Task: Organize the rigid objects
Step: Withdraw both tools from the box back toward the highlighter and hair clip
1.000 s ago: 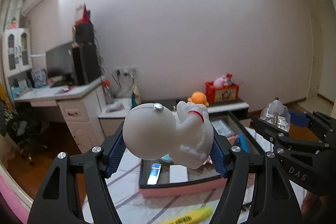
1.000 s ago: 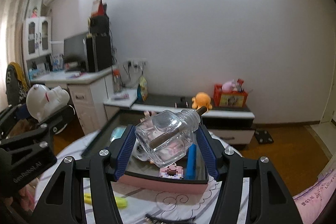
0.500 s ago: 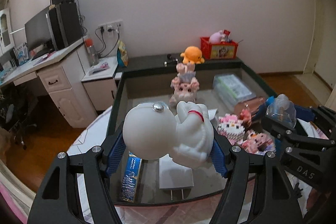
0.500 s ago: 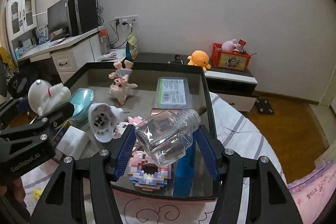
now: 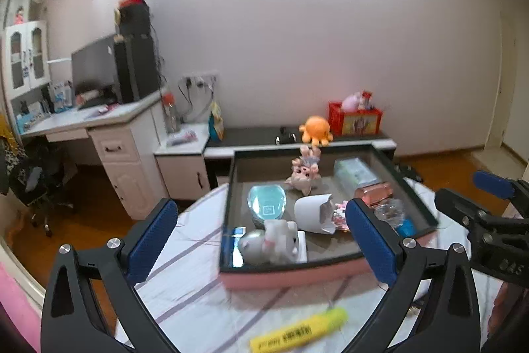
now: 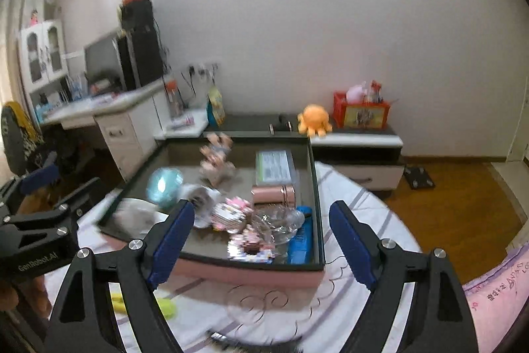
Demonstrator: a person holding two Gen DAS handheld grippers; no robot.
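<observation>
Both grippers are empty now: the left gripper (image 5: 261, 240) and right gripper (image 6: 261, 240) have their blue pads spread wide, where half a second ago they clamped a toy and a bottle. Just beyond the left gripper, the white rounded plastic figurine (image 5: 269, 242) lies on its side in the pink-walled tray (image 5: 297, 275); ahead of the right gripper the clear glass bottle (image 6: 281, 222) rests among block toys. Judging by this, both drops are complete; the yellow highlighter (image 5: 299, 331) beneath the left gripper looks like the next pick
</observation>
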